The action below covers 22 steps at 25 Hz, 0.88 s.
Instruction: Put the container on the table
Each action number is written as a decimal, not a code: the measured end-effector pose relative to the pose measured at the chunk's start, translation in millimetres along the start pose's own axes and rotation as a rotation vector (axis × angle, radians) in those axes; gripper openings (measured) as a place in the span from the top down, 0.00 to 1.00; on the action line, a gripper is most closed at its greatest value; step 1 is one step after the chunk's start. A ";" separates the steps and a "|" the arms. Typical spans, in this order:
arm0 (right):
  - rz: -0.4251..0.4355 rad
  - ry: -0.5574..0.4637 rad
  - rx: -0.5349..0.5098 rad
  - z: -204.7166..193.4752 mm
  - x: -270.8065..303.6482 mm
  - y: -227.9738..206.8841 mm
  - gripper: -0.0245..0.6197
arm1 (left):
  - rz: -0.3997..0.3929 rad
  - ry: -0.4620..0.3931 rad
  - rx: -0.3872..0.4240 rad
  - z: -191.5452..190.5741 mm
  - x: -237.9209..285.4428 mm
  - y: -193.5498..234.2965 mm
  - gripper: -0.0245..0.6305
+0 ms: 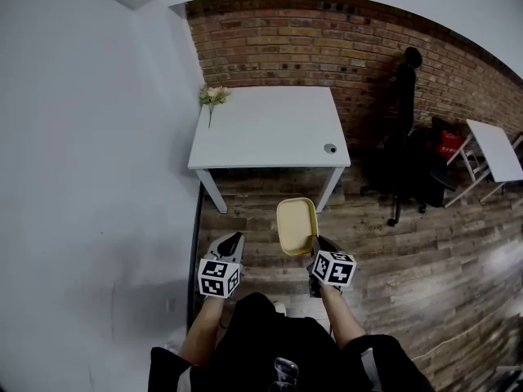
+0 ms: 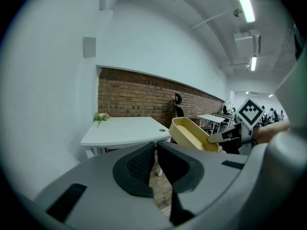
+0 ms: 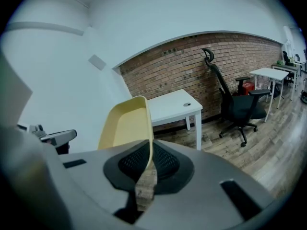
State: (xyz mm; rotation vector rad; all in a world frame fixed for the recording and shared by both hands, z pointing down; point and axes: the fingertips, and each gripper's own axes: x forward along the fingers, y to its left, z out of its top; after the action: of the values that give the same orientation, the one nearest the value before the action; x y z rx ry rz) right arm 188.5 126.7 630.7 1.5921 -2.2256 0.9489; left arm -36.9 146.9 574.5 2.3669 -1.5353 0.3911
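Observation:
A pale yellow container (image 1: 296, 225) hangs in the air over the wooden floor, short of the white table (image 1: 270, 129). My right gripper (image 1: 316, 243) is shut on its right rim, and the right gripper view shows that rim pinched between the pads with the container (image 3: 125, 125) tilted up. My left gripper (image 1: 232, 242) is to the left, its jaws nearly together with nothing between them. In the left gripper view the container (image 2: 191, 134) hangs at the right, before the table (image 2: 123, 131).
A small bunch of flowers (image 1: 212, 97) lies at the table's far left corner and a cable hole (image 1: 330, 148) sits near its front right. A black office chair (image 1: 409, 162) stands to the right by the brick wall, with another white table (image 1: 496, 148) beyond.

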 end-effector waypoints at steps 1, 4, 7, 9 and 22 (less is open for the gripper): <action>-0.001 0.000 0.002 0.5 -1.4 -1.6 0.91 | -0.002 0.000 0.001 1.7 1.3 -1.5 0.92; -0.007 0.006 0.010 -0.9 -2.7 -7.5 0.91 | -0.008 -0.001 0.002 3.6 5.2 -5.8 0.92; -0.010 0.014 0.015 -3.0 -3.2 -11.1 0.91 | -0.007 0.006 -0.006 1.9 7.3 -7.5 0.92; -0.011 0.012 0.019 -2.5 -2.2 -11.7 0.91 | -0.008 0.008 -0.010 0.5 9.2 -6.6 0.92; -0.024 0.014 0.022 8.7 18.4 -16.8 0.91 | -0.022 0.002 -0.005 10.5 35.2 4.3 0.92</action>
State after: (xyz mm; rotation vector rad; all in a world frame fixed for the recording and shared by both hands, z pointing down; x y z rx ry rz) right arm 198.4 104.1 640.1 1.6129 -2.1887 0.9788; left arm -26.3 111.7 578.6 2.3769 -1.5069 0.3836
